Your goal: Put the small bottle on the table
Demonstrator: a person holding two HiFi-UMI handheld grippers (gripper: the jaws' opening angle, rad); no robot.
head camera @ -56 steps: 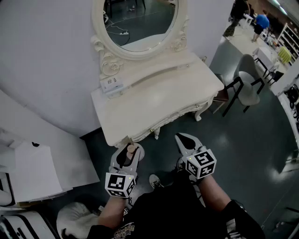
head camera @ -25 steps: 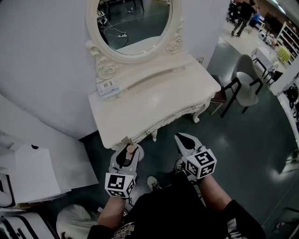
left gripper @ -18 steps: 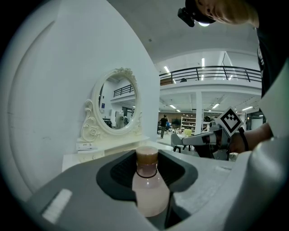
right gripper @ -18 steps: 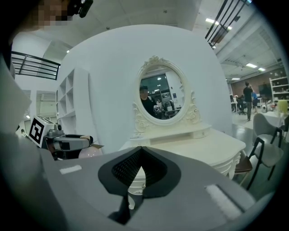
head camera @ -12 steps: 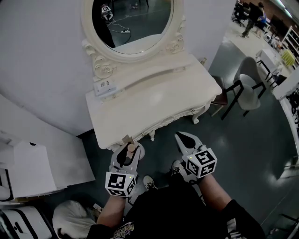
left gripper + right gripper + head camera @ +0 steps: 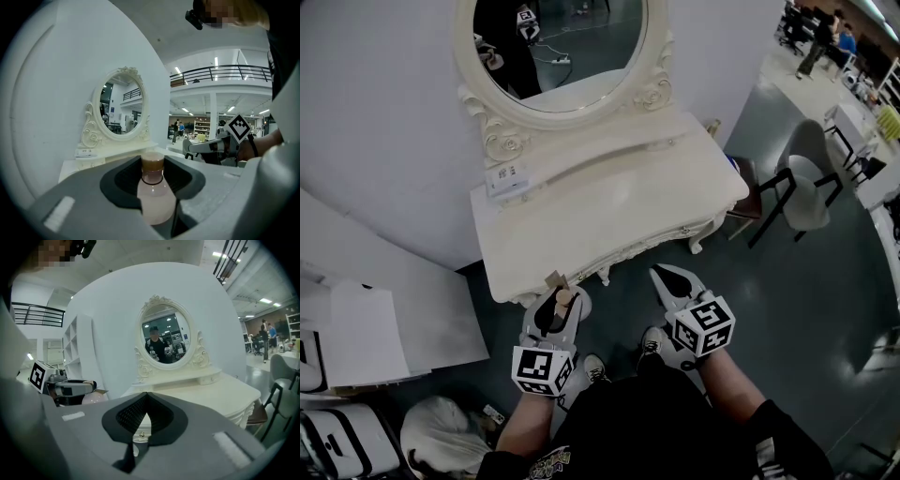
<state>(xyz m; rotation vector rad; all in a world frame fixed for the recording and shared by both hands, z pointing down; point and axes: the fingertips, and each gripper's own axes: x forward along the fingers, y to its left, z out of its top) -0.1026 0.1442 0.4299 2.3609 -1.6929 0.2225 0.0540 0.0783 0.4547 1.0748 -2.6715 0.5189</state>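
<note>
Left tool clamps the bottle (right tool closed, empty) just short of the tabletop; carrying stage, so next reach forward and set it down.

Grey hand-held grippers (square-patterned marker cubes); black shirt.

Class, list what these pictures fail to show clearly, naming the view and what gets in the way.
- Base of the small bottle: left gripper view, hidden behind the fingers of the left gripper; head view shows only its top.
- Print on the card: head view, too small to read.
- Distant people: head view, too small, by the top-right edge.
</note>
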